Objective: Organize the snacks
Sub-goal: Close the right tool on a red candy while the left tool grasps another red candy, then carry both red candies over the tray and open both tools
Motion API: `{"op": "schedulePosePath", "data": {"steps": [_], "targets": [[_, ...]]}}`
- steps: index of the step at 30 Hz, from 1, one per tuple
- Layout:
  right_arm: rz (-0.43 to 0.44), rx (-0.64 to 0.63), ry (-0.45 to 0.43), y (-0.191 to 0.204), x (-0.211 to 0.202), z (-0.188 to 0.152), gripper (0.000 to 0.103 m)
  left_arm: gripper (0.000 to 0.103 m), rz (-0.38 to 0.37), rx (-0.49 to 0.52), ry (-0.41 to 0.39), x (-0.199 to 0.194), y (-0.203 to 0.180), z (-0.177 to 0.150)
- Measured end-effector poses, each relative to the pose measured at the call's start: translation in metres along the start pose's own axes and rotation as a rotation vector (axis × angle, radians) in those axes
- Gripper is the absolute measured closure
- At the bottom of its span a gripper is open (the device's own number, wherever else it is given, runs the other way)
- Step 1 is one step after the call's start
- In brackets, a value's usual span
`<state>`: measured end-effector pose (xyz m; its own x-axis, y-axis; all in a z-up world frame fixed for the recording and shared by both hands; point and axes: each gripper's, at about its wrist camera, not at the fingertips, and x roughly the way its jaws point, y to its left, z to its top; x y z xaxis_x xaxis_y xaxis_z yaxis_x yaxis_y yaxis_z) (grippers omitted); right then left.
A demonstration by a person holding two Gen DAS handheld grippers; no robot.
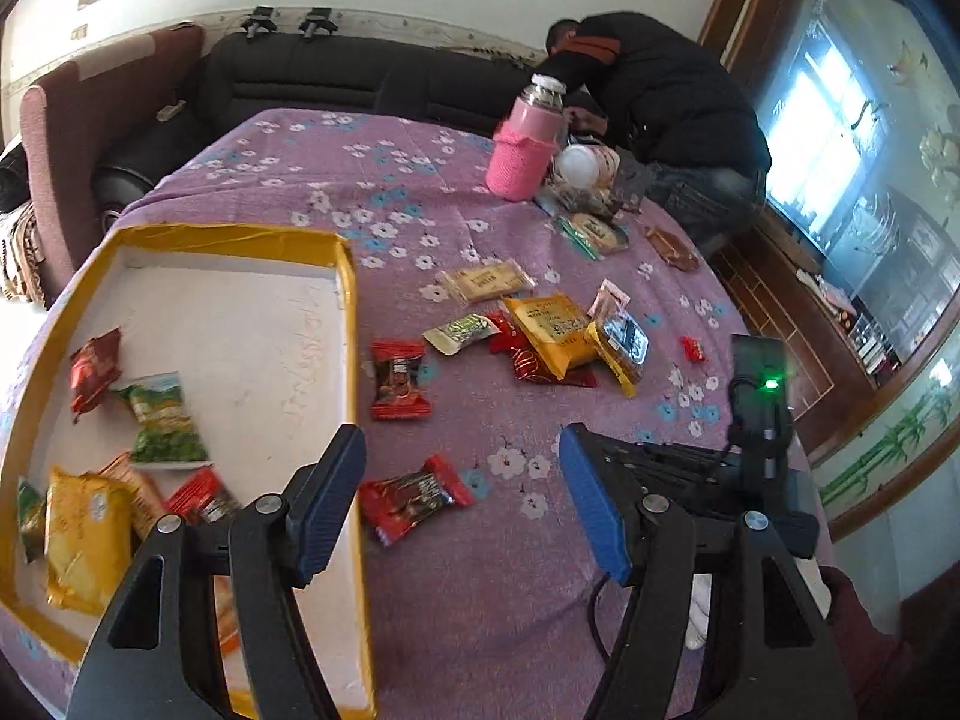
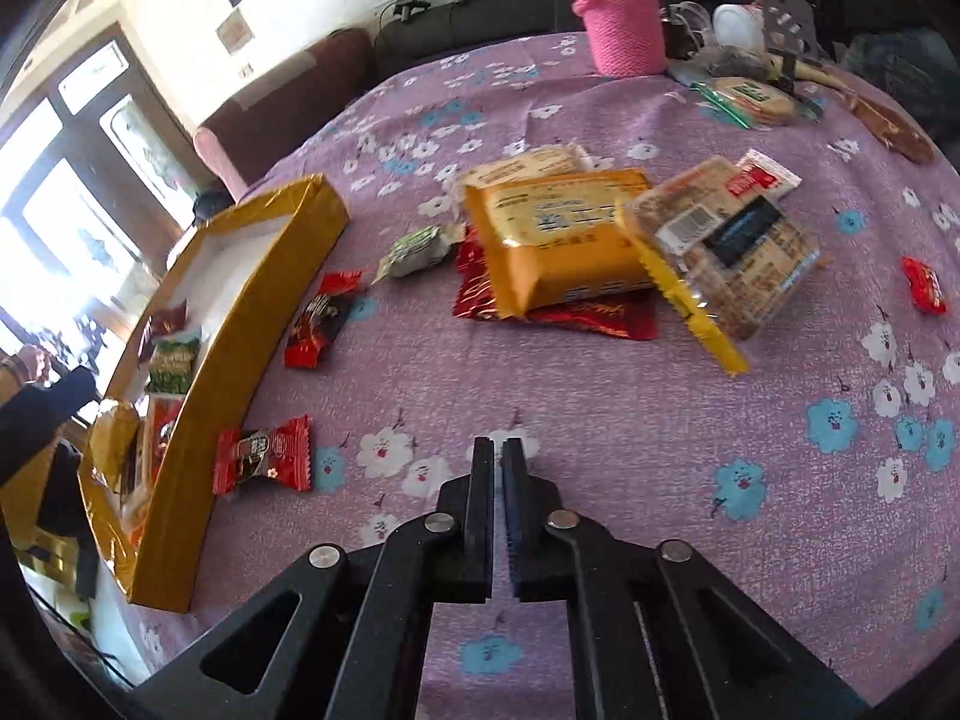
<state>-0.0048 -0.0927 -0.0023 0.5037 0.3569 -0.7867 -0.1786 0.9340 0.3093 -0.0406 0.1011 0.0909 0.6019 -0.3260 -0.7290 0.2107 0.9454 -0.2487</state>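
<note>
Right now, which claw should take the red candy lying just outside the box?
Left. The left claw is open with the red candy between its fingers, beside the yellow box. The right claw is shut over bare cloth.

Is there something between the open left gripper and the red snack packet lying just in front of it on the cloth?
Nothing visible. The left gripper stands open, and the red snack packet lies flat on the purple cloth between its fingers, close beside the yellow tray. No other snack covers it.

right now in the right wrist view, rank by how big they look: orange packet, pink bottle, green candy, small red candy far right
1. orange packet
2. pink bottle, though farther away and cut off
3. green candy
4. small red candy
</note>
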Motion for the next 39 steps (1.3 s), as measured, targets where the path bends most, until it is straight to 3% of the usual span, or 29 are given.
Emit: {"op": "schedulePosePath", "data": {"steps": [6, 9, 15, 17, 18, 19, 26, 31, 34, 39], "targets": [[0.102, 0.048, -0.071, -0.024, -0.001, -0.003, 0.094, 0.037, 0.042, 0.051, 0.173, 0.082, -0.012, 0.027], [0.134, 0.056, -0.067, -0.028, -0.001, -0.002, 0.091, 0.039, 0.097, 0.129, 0.209, 0.106, -0.018, 0.028], [0.176, 0.076, -0.05, -0.026, -0.001, 0.0, 0.081, 0.04, 0.215, 0.157, 0.241, 0.125, -0.013, 0.027], [0.186, 0.084, -0.048, -0.026, -0.002, 0.0, 0.078, 0.054, 0.261, 0.205, 0.245, 0.128, -0.021, 0.023], [0.19, 0.089, -0.049, -0.027, -0.002, 0.0, 0.076, 0.077, 0.285, 0.241, 0.234, 0.128, -0.026, 0.022], [0.192, 0.093, -0.05, -0.028, -0.002, 0.001, 0.073, 0.083, 0.278, 0.262, 0.221, 0.125, -0.03, 0.02], [0.191, 0.088, -0.059, -0.029, -0.003, 0.001, 0.072, 0.084, 0.177, 0.206, 0.152, 0.101, -0.031, 0.015], [0.212, 0.039, -0.072, -0.021, -0.004, -0.001, 0.066, 0.084, 0.087, 0.104, 0.049, 0.051, -0.018, 0.014], [0.239, -0.047, -0.082, -0.001, -0.007, -0.006, 0.051, 0.084, 0.041, 0.035, -0.031, 0.011, -0.002, 0.009], [0.268, -0.282, -0.051, 0.061, -0.008, -0.006, 0.05, 0.083, 0.036, -0.056, -0.135, -0.047, 0.036, -0.008]]}}
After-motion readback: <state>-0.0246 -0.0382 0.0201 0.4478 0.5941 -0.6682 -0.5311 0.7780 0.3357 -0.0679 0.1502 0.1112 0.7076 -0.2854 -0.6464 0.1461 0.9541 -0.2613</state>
